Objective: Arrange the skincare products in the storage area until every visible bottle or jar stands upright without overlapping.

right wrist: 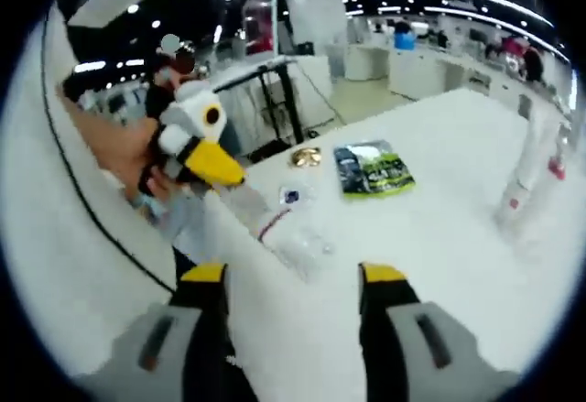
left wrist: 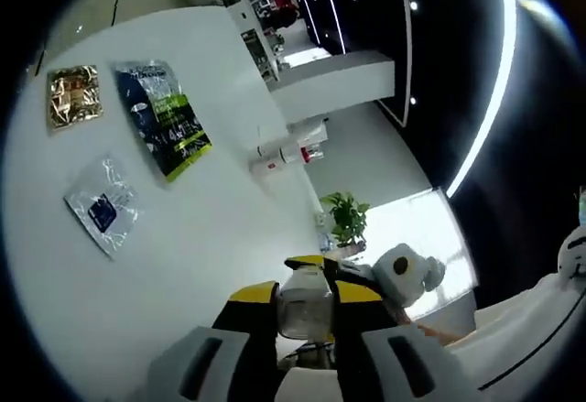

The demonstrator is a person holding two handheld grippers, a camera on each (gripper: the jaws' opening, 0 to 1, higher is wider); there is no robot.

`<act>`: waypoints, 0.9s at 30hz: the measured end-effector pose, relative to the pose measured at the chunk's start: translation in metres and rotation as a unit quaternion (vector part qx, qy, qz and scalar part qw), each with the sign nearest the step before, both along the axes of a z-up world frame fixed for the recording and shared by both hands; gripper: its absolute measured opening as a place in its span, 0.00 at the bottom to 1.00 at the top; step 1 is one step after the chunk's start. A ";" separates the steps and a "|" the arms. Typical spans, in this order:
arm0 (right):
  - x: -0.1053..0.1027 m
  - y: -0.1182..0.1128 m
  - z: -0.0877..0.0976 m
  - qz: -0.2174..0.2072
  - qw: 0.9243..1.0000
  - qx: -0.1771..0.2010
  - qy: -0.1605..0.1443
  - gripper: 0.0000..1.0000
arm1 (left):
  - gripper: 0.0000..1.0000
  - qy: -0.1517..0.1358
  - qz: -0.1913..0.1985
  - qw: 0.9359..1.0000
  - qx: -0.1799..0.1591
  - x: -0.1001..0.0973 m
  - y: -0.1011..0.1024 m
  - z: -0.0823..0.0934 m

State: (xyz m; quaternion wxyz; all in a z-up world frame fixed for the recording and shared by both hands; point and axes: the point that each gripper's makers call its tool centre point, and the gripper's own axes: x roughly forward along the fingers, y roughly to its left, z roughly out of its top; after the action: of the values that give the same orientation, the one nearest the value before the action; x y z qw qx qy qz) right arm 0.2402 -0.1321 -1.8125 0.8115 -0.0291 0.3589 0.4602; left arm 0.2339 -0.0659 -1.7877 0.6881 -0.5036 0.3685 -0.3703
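While sachets (left wrist: 165,118) lie mid-table, white tubes (left wrist: 288,155) crowd its far edge.

Clear bottle (right wrist: 275,228) motion-blurred; white tubes (right wrist: 526,178) blurred, labels unreadable.
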 end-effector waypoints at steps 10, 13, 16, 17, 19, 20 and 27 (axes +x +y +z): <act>0.000 0.019 0.028 -0.155 0.920 0.268 0.241 0.55 | 0.21 -0.073 0.027 0.996 0.046 0.018 0.005 0.007; 0.002 0.026 0.037 -0.188 0.871 0.341 0.301 0.53 | 0.21 -0.107 0.016 0.992 0.064 0.018 -0.004 0.011; 0.007 0.027 0.039 -0.213 0.843 0.374 0.323 0.50 | 0.21 -0.140 -0.015 0.987 0.082 0.012 -0.015 0.014; 0.007 0.026 0.038 -0.221 0.837 0.375 0.331 0.49 | 0.21 -0.144 -0.020 0.986 0.085 0.011 -0.017 0.014; 0.009 0.024 0.034 -0.230 0.834 0.374 0.335 0.46 | 0.21 -0.168 -0.044 0.979 0.108 0.006 -0.024 0.011; 0.009 0.023 0.031 -0.239 0.832 0.371 0.338 0.45 | 0.21 -0.172 -0.046 0.978 0.107 0.005 -0.026 0.013; 0.015 0.012 0.020 -0.279 0.822 0.357 0.345 0.33 | 0.21 -0.243 -0.101 0.952 0.155 -0.006 -0.037 0.012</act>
State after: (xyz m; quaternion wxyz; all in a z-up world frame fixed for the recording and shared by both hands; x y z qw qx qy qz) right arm 0.2556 -0.1202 -1.7923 0.6820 0.5243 0.4192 0.2902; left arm 0.2282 -0.1024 -1.7754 0.7853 -0.2457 0.2923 -0.4873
